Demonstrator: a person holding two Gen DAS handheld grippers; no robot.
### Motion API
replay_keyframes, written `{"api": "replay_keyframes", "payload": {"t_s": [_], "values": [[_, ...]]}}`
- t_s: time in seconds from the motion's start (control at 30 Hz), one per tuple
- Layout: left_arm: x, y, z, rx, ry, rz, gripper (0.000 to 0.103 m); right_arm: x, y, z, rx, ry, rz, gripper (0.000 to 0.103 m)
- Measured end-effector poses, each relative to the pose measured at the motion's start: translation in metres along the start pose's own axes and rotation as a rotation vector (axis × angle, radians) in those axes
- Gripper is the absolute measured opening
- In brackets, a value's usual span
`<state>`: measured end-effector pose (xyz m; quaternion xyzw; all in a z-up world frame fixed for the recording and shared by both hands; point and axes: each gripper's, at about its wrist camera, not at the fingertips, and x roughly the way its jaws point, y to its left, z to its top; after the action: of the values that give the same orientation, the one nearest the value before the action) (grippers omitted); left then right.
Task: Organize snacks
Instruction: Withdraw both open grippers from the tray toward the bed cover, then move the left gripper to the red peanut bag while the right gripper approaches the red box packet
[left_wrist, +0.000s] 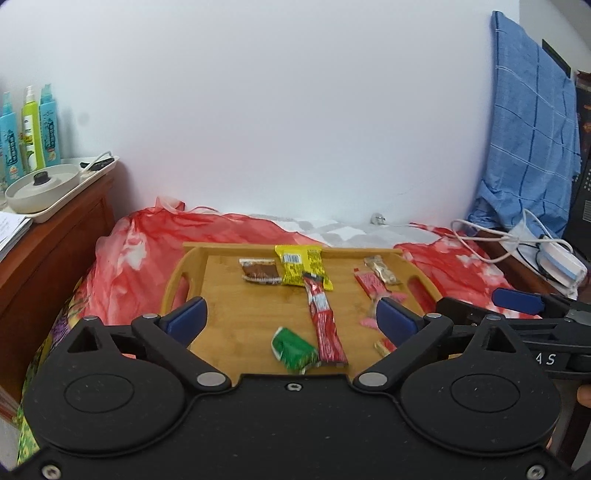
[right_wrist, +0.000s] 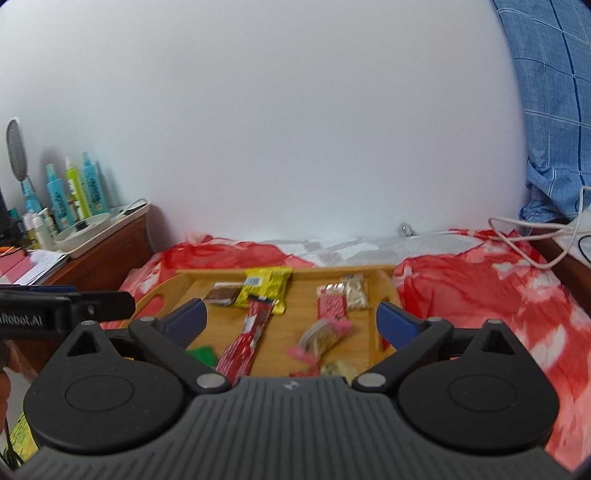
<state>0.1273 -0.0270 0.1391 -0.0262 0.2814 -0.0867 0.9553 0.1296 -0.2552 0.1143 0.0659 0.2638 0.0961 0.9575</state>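
Left wrist view: left gripper (left_wrist: 291, 317) fingers spread wide, nothing between them, hanging above the near part of the wooden tray (left_wrist: 258, 314) at frame centre. Tray sits on a red-patterned bedspread (left_wrist: 122, 258), probably so the snacks have a flat, firm base. Along the tray's far edge: brown packet (left_wrist: 259, 271) beside yellow packet (left_wrist: 303, 264), looks like a sorted row. Long red stick pack (left_wrist: 325, 325) runs down from the yellow one; green packet (left_wrist: 293, 349) lies just left of its lower end, loose-looking. Right side holds a pink-red wrapper (left_wrist: 375, 286) and a beige wrapper (left_wrist: 382, 269), touching or overlapping, can't tell which. Right finger (left_wrist: 397, 319) hides more wrappers at the tray's right edge. Right gripper (left_wrist: 517, 301) enters at right, only partly seen. Labels unreadable.

Right wrist view: right gripper (right_wrist: 290, 317) also wide, holding nothing, over the tray's near right. Blurry frame. Pink-ended packet (right_wrist: 321, 338) sits centre, tilted; another pale packet (right_wrist: 338, 369) is cut off by the gripper body at bottom. Green packet mostly hidden behind the left finger (right_wrist: 188, 319). Tray's near edge is not visible in either view. Left edge shows the other gripper, partial.
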Motion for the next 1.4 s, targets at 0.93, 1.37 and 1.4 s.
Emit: {"api": "replay_keyframes", "payload": {"t_s": [0.93, 1.37, 1.4], "values": [[-0.063, 0.043, -0.129, 0.014, 0.004, 0.097, 0.101, -0.06, 0.012, -0.12, 0.084, -0.046, -0.122, 0.103], [-0.048, 0.067, -0.139, -0.072, 0.046, 0.166, 0.075, -0.066, 0.028, -0.156, 0.039, 0.11, -0.178, 0.103], [-0.047, 0.068, -0.141, -0.088, 0.052, 0.162, 0.064, -0.067, 0.029, -0.158, 0.036, 0.111, -0.179, 0.103]]}}
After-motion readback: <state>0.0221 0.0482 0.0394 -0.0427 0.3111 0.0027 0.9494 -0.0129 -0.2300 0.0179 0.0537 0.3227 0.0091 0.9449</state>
